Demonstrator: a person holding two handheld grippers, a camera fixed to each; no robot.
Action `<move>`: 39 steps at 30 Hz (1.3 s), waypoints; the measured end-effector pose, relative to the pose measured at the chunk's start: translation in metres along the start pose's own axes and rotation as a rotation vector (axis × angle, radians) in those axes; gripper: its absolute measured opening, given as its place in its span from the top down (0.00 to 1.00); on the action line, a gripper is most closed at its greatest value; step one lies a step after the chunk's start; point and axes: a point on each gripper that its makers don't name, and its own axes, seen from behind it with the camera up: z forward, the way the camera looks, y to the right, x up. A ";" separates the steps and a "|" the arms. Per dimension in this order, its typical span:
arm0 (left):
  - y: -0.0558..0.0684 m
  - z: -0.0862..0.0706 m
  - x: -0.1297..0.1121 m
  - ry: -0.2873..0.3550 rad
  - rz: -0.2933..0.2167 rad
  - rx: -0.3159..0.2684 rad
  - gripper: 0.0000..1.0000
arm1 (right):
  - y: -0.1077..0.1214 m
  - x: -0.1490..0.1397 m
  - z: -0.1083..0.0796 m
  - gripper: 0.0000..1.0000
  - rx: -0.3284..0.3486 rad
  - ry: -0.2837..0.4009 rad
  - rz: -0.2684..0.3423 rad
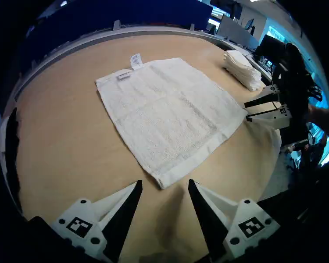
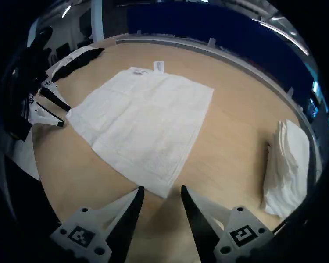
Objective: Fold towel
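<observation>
A white towel (image 1: 169, 114) lies spread flat on the wooden table (image 1: 68, 144), a label tag (image 1: 136, 60) at its far edge. My left gripper (image 1: 164, 184) is open, its tips on either side of the towel's near corner. At the towel's right corner my right gripper (image 1: 246, 112) stands open too. In the right gripper view the same towel (image 2: 147, 118) lies ahead, and my right gripper (image 2: 161, 189) is open at its near corner. The left gripper (image 2: 64, 117) is open at the towel's left corner.
A stack of folded white towels (image 1: 243, 68) (image 2: 287, 166) sits near the table's edge. A black cloth (image 2: 79, 61) lies at the far left end. A blue partition (image 2: 217, 26) runs behind the table. A dark chair (image 1: 296, 74) and desks with monitors stand beyond.
</observation>
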 end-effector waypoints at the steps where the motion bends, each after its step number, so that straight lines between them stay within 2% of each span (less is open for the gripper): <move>1: -0.001 0.000 0.000 0.000 -0.001 0.003 0.27 | 0.000 0.000 0.000 0.38 0.000 0.000 0.000; 11: -0.006 0.002 -0.003 -0.012 0.033 0.039 0.52 | 0.000 0.000 0.001 0.48 0.008 -0.004 0.002; 15: -0.007 0.003 -0.003 -0.019 0.029 0.044 0.59 | -0.001 -0.001 0.002 0.49 0.014 -0.007 0.005; 17: -0.008 0.003 -0.003 -0.021 0.025 0.049 0.63 | -0.002 -0.001 0.003 0.53 0.019 -0.009 0.007; 30: 0.000 0.004 -0.003 -0.034 0.040 0.049 0.68 | -0.003 -0.001 0.003 0.56 0.021 -0.007 0.018; 37: -0.003 0.007 -0.003 -0.041 0.033 0.061 0.72 | -0.004 0.000 0.003 0.69 0.021 -0.005 0.023; 39: -0.005 0.008 -0.003 -0.041 0.037 0.073 0.78 | -0.004 0.000 0.003 0.74 0.022 -0.006 0.023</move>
